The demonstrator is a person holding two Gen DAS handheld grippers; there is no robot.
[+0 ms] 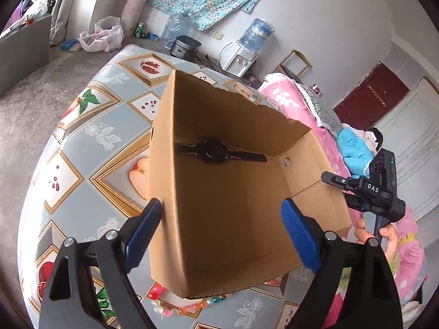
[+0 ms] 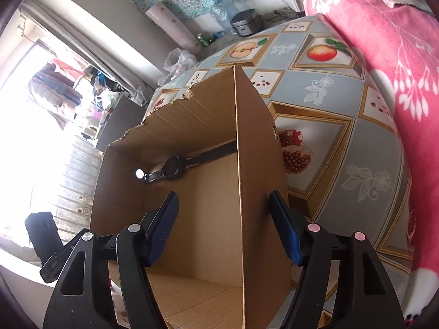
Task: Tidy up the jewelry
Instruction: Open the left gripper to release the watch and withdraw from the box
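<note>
A fruit-patterned tablecloth [image 1: 90, 137] covers the table, with a pink blanket [image 2: 384, 54] beside it.

A plain brown cardboard box [image 1: 219, 219] is sitting on a worktop [image 1: 82, 148] showing a grey-blue cloth patterned with gold-framed fruit pictures and pale flowers. A black watch [image 1: 216, 152] is lying inside. Pink, orange and white beads [image 1: 175, 308] are showing beneath. Each claw's pads [image 1: 142, 235] are showing ribbed blue.
</note>
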